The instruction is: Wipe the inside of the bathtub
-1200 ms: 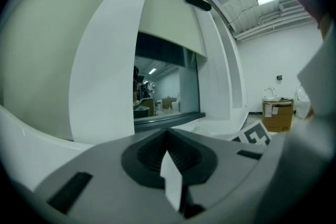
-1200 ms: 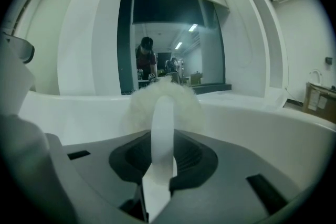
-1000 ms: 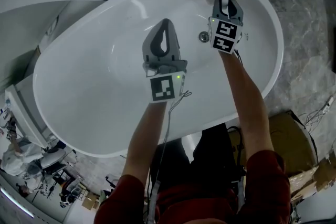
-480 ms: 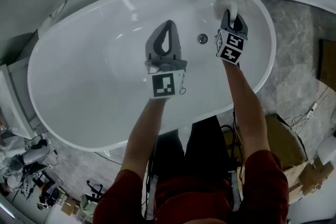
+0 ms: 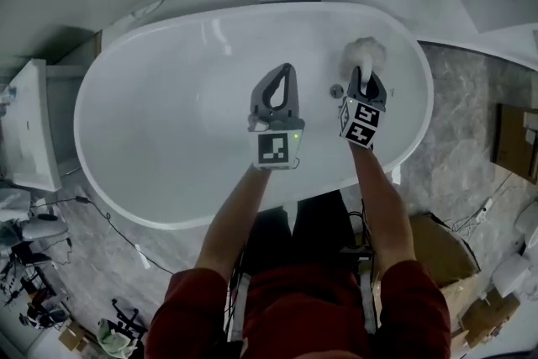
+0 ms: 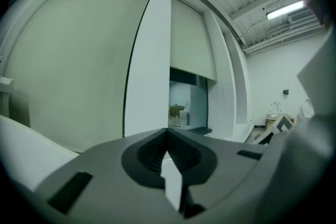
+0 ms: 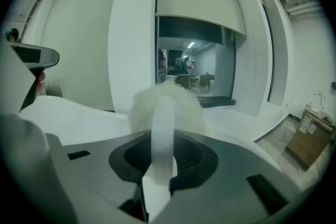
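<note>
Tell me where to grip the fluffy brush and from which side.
Take the brush by its slim handle, not the soft head, coming from the handle's free end with jaws across it, as the right gripper is shut on it. That leaves the head forward, free to wipe the bathtub.
</note>
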A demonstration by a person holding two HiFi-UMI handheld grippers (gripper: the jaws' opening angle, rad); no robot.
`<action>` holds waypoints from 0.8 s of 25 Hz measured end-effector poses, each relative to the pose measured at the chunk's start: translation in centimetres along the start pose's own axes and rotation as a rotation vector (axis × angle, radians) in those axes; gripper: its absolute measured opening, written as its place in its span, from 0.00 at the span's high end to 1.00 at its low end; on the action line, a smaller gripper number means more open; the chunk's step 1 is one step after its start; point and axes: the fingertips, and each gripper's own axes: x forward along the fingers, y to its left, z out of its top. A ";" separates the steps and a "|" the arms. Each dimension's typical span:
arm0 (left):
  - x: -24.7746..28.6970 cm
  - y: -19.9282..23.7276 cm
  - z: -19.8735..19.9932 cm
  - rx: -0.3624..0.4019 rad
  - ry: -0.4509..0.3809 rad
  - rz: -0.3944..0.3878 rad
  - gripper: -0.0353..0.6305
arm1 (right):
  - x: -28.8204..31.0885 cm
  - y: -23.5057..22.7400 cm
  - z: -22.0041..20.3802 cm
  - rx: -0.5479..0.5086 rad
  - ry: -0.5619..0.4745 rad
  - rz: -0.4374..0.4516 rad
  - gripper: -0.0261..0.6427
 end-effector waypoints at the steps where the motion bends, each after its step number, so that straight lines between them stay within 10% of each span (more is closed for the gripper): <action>1: -0.9 0.6 0.7 0.007 -0.002 0.000 0.92 | -1.2 1.0 0.7 0.008 0.000 0.003 0.83; 10: -9.5 5.1 6.4 0.042 0.014 0.015 0.92 | -12.2 8.9 9.3 0.098 -0.073 0.056 0.83; 20: -18.2 10.8 12.1 0.008 0.011 0.059 0.92 | -22.1 16.0 13.8 -0.035 -0.116 0.151 0.82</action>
